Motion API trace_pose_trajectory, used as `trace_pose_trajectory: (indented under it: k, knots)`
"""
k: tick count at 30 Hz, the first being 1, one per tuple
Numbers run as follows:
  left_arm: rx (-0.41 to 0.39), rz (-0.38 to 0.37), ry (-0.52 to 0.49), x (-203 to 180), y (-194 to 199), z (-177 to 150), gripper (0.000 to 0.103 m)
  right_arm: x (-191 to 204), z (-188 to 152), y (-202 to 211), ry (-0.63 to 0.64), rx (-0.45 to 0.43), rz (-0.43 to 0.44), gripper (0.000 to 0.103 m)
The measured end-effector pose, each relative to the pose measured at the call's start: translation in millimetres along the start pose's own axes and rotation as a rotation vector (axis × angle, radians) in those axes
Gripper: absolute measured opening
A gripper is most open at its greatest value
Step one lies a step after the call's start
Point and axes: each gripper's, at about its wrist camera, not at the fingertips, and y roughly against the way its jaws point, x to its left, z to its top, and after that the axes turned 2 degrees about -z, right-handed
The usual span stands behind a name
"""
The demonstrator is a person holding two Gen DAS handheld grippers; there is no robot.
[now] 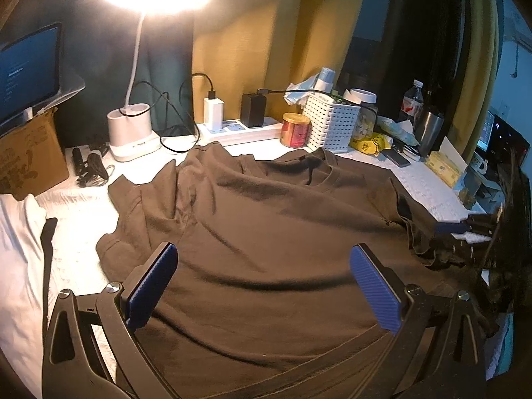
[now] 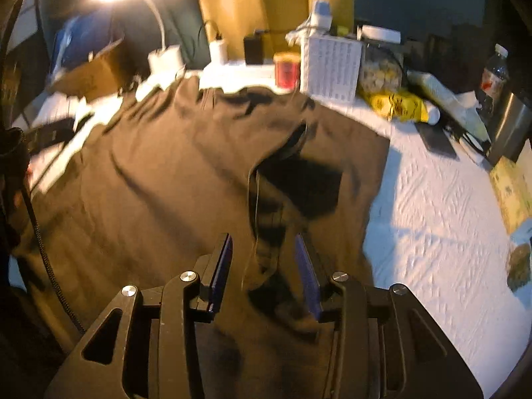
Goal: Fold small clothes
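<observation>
A dark brown T-shirt lies spread on the white bedcover, its collar toward the cluttered far side. Its left sleeve lies rumpled and spread outward. My left gripper hovers over the shirt's lower body, jaws wide apart with nothing between them. In the right wrist view, the shirt has its right side folded in over the body, leaving a straight edge against the bedcover. My right gripper stands open above that fold's edge, and its pads press on no cloth.
Along the far side stand a lit desk lamp, a power strip with chargers, a red can, a white basket, a jar, a bottle and a steel tumbler. A cardboard box sits at the left.
</observation>
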Motion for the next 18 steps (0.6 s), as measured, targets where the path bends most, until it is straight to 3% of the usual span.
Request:
trace_pose_trajectory:
  k: [7, 10, 14, 18]
  knots:
    - [0.004, 0.044, 0.046, 29.2, 1.9, -1.7, 0.102, -15.3, 34.2, -46.1, -0.086, 0.017, -0.004, 0.043]
    - [0.012, 0.07, 0.066, 43.3, 3.2, -3.8, 0.102, -9.7, 44.6, -63.7, -0.101, 0.016, 0.04, 0.043]
    - [0.02, 0.091, 0.091, 58.1, 1.4, -3.8, 0.102, 16.1, 57.2, -80.4, -0.053, 0.042, 0.142, 0.043]
    - [0.016, 0.091, 0.093, 60.5, -2.5, -0.8, 0.102, 26.2, 64.6, -71.1, -0.011, 0.013, 0.151, 0.043]
